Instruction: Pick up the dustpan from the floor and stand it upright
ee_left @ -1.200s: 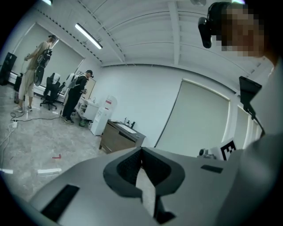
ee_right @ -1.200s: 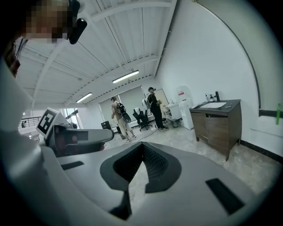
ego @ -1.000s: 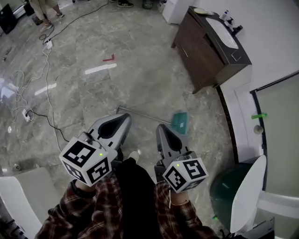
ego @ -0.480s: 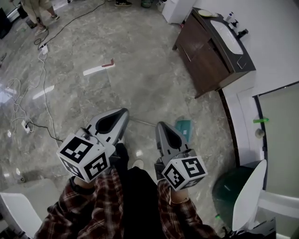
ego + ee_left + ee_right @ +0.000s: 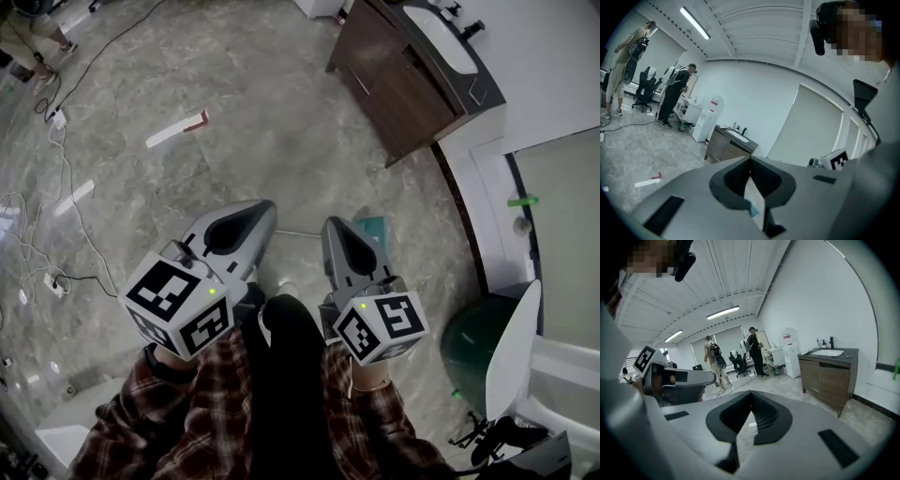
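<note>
Head view, looking steeply down: a person in a plaid shirt holds two grey grippers over a marbled grey floor [image 5: 281, 122]. The left gripper [image 5: 266, 208] sits at centre left and the right gripper [image 5: 331, 225] at centre right, each carrying a marker cube nearest the camera. The teal dustpan [image 5: 376, 228] lies flat on the floor just right of the right gripper's tip, its thin handle running leftward behind both gripper tips. A dark wooden vanity cabinet [image 5: 394, 89] stands at upper right, a green bin [image 5: 469, 342] at lower right, and loose cables [image 5: 42, 234] trail along the left edge. Left gripper view: the jaws are clenched, tips meeting with nothing held; a sliver of the teal dustpan shows through the gap below them, at lower centre. The cabinet is at centre left, people stand at far left. Right gripper view: the jaws are pressed together and empty; the cabinet stands at right, the left gripper at left.
</note>
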A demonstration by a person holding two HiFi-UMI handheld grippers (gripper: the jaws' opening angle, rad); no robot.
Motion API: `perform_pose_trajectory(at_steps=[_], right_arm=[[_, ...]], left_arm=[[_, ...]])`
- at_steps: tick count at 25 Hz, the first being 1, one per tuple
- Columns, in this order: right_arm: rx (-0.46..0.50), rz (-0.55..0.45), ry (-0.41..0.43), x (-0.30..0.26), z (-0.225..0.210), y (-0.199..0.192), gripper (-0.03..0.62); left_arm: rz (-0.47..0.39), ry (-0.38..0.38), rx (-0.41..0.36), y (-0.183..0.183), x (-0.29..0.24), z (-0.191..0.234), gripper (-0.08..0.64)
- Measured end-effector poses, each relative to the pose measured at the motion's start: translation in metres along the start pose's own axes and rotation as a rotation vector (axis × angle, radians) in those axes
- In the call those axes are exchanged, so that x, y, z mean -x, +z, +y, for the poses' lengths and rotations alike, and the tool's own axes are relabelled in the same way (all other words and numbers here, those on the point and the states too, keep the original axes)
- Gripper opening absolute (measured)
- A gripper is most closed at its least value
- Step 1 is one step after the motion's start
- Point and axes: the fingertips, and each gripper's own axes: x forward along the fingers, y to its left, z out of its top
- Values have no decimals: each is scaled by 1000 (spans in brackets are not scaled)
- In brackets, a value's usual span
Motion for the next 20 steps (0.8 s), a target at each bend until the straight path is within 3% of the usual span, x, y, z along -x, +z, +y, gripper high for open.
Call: perform_pose_trajectory(at_steps=[6,13,20], right_arm=[[46,12,-16,-5,-26,4,11],[108,69,44,-23,-45,-13,11],[199,207,70,-66,-74,-80,12]], left_arm=[[18,-15,10,-1,-28,-1,9],[11,47,5,-10,-35,13,9],[62,119,27,-68,-63,42,9]])
